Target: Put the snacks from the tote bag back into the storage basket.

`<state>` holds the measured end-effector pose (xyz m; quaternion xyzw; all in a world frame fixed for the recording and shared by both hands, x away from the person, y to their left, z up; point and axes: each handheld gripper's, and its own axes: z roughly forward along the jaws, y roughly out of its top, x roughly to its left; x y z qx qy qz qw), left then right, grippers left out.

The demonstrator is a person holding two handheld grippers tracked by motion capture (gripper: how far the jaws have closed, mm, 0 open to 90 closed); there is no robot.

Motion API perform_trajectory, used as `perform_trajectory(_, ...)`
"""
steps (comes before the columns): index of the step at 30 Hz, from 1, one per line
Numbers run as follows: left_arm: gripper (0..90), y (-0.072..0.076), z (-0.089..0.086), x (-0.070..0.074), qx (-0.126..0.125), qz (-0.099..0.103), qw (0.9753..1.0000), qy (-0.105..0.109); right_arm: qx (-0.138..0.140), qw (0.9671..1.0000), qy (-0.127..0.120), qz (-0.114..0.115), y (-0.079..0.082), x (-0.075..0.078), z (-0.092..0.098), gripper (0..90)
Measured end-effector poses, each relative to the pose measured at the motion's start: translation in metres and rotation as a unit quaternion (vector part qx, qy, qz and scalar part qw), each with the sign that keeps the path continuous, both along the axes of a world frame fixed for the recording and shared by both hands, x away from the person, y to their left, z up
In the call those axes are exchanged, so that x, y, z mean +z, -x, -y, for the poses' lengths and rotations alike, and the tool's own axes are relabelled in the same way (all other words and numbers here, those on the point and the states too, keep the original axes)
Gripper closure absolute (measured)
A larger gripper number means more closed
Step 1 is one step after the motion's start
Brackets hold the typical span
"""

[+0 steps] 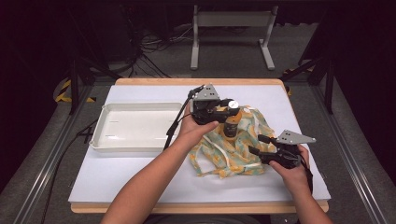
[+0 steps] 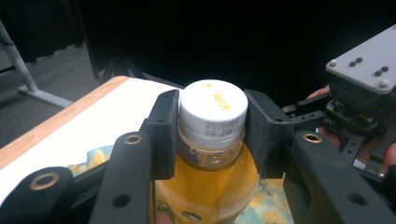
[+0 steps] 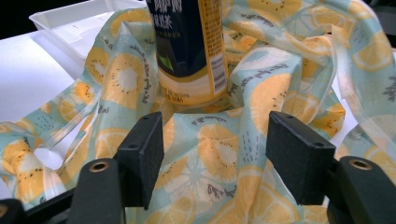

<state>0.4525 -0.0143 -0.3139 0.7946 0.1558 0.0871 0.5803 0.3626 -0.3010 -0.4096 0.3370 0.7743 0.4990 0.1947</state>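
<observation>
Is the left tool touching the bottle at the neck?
Touching. In the left gripper view, the left tool has both jaws pressed against the bottle just under its white cap, with no gap on either side.

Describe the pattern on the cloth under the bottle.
Pale teal cloth printed with yellow lemon slices and small dark lettering; clearest in the right gripper view.

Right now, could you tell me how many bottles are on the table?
1: a bottle stands on the cloth, its neck clamped by the left gripper. The cloth's folds could hide more.
</observation>
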Motion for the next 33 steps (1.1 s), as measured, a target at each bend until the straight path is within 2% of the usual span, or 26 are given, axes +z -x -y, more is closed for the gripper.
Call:
perform_trajectory(12,58.4,0.005,-0.007,0.022,-0.003,0.010,0.9999,0.012,0.001,1.0000,-0.005,-0.002,0.000,0.000,0.000,35.8)
perform_trajectory(21,58.4,0.008,-0.014,0.040,-0.023,0.012,0.9991,0.032,0.002,1.0000,-0.003,-0.003,0.000,-0.001,0.000,36.1)
perform_trajectory(33,58.3,0.012,-0.025,0.050,-0.030,0.016,0.9990,0.029,0.003,1.0000,-0.003,-0.003,0.000,-0.001,0.000,36.0)
